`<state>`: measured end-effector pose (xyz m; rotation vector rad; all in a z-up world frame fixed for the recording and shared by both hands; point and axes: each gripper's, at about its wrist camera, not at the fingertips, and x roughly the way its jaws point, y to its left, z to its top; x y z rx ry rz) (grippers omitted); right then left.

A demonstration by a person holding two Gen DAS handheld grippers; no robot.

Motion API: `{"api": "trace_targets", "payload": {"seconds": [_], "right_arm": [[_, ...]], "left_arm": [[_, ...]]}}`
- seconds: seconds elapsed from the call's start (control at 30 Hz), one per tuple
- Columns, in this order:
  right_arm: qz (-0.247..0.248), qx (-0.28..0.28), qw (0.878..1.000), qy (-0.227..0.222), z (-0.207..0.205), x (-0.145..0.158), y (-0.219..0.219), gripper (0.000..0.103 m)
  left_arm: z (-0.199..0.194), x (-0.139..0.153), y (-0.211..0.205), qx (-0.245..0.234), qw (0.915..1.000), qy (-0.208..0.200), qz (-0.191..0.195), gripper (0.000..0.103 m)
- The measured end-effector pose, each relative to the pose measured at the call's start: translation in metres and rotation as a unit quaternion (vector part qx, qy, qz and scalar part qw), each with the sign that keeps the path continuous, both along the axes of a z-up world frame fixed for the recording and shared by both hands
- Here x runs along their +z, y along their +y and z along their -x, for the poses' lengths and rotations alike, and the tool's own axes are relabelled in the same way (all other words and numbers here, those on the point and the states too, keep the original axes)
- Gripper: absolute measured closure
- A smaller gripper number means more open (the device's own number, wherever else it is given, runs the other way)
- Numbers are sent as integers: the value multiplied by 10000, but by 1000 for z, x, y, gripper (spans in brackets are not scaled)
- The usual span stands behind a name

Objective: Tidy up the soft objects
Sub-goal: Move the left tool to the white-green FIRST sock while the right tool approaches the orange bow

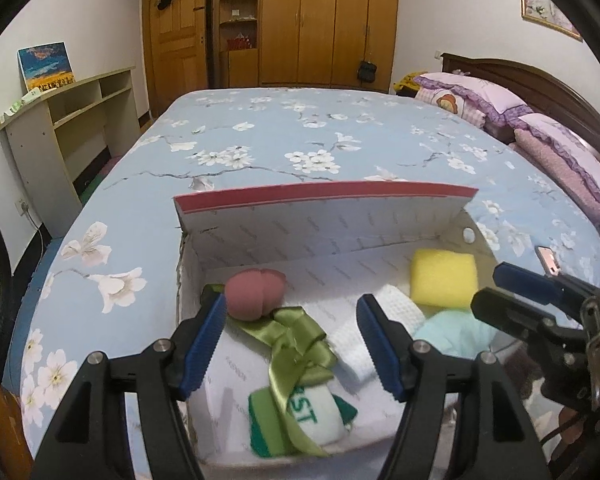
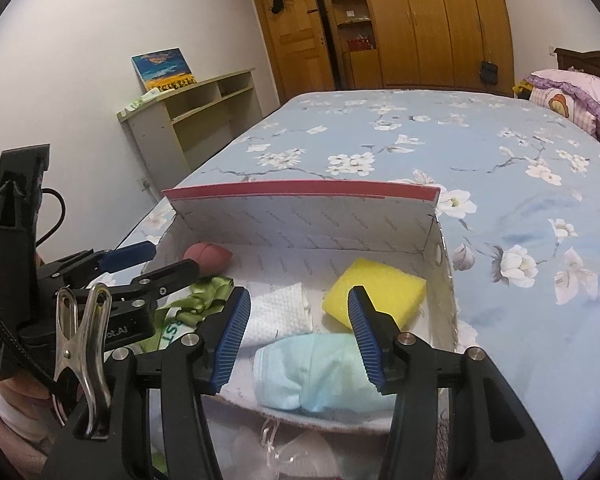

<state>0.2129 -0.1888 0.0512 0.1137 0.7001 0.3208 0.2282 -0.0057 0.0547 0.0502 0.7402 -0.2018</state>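
Right wrist view, one box (image 2: 446, 276), perhaps five soft items, both tongs (image 2: 298, 340) (image 1: 292, 344) agape, empty.

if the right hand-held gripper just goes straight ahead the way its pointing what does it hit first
Probably the light blue cloth, which lies between the open fingers of the right hand-held gripper in the box. The yellow sponge lies beyond it. Depth is hard to judge here.
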Motion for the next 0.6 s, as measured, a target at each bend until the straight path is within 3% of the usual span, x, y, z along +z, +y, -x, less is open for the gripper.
{"api": "trace_targets", "payload": {"seconds": [0.6], "right_arm": [[-97,-38,9998,-139,50,7,-9,51]], "left_arm": [[62,9,-1,132,9999,14,50,32]]}}
